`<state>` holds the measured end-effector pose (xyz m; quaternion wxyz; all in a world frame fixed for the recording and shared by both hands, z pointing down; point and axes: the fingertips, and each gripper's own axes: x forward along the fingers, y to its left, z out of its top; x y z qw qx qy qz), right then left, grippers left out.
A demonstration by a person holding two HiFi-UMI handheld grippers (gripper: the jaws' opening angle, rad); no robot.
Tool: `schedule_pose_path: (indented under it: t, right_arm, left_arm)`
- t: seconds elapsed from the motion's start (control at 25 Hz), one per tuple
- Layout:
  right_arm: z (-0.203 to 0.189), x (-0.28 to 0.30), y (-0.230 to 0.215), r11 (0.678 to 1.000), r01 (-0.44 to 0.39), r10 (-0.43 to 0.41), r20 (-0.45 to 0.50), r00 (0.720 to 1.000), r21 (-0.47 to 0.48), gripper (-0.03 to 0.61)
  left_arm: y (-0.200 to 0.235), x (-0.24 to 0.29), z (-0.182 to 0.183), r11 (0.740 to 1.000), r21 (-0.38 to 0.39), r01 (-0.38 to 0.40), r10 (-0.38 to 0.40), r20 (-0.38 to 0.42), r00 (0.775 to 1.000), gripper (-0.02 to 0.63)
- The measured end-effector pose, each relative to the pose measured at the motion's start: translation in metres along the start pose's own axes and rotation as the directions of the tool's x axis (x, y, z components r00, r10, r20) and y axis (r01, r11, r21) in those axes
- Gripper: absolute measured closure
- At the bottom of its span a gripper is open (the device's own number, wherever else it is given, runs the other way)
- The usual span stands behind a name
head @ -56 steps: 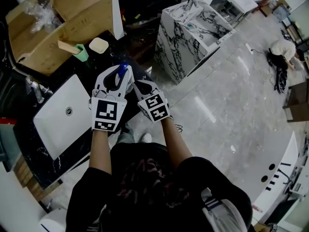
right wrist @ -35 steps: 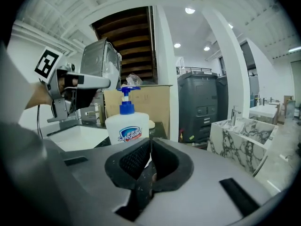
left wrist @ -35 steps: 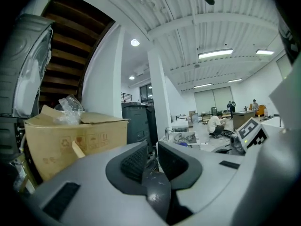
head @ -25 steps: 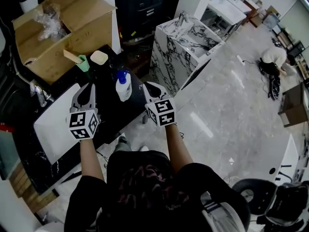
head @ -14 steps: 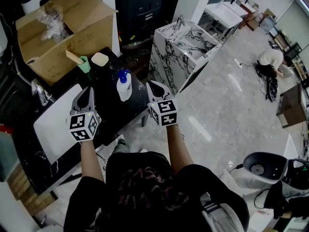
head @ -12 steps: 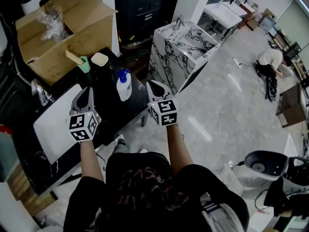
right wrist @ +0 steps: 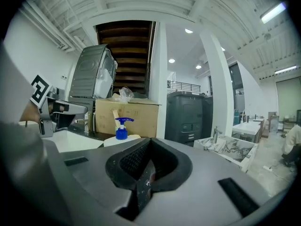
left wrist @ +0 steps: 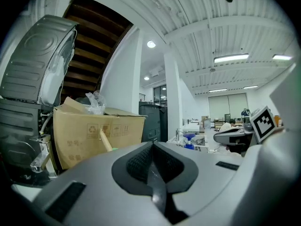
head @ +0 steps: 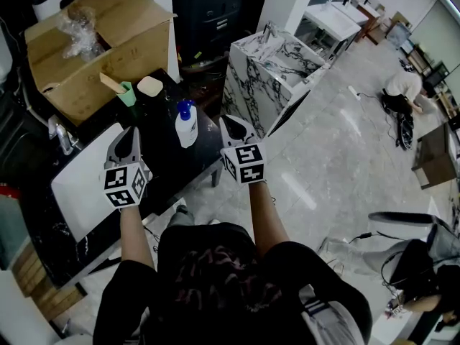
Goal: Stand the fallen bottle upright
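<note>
The white bottle (head: 186, 126) with a blue pump stands upright on the black counter (head: 167, 165), with nothing touching it. My left gripper (head: 132, 135) is shut and empty, to the bottle's left over the sink's edge. My right gripper (head: 226, 123) is shut and empty, just right of the bottle by the counter's edge. In the left gripper view my jaws (left wrist: 152, 146) are pressed together and the blue pump (left wrist: 189, 139) shows far off. In the right gripper view the jaws (right wrist: 149, 144) meet, and the bottle (right wrist: 121, 130) stands beyond them to the left.
A white sink basin (head: 86, 185) with a faucet (head: 59, 134) lies at the left. Behind the bottle are a green cup (head: 126, 93), a cream round piece (head: 149, 86) and a cardboard box (head: 93, 42). A marbled cabinet (head: 277, 70) stands to the right.
About two seconds ago both grippers were close around the bottle. They have since drawn back and apart, leaving it standing. Over the last half second almost nothing has moved.
</note>
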<state>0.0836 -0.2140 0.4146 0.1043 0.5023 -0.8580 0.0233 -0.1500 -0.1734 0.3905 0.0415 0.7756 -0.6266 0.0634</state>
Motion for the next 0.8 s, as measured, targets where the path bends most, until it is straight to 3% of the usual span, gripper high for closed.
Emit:
schedule_pose_path:
  t: [0.8]
  right_arm:
    - [-0.002,0.008,-0.011,1.0,-0.004,0.004,-0.014,1.0,-0.019,0.565]
  left_arm:
    - [-0.009,0.016,0.008,1.0,0.021,0.006,-0.006,0.006,1.0,0.598]
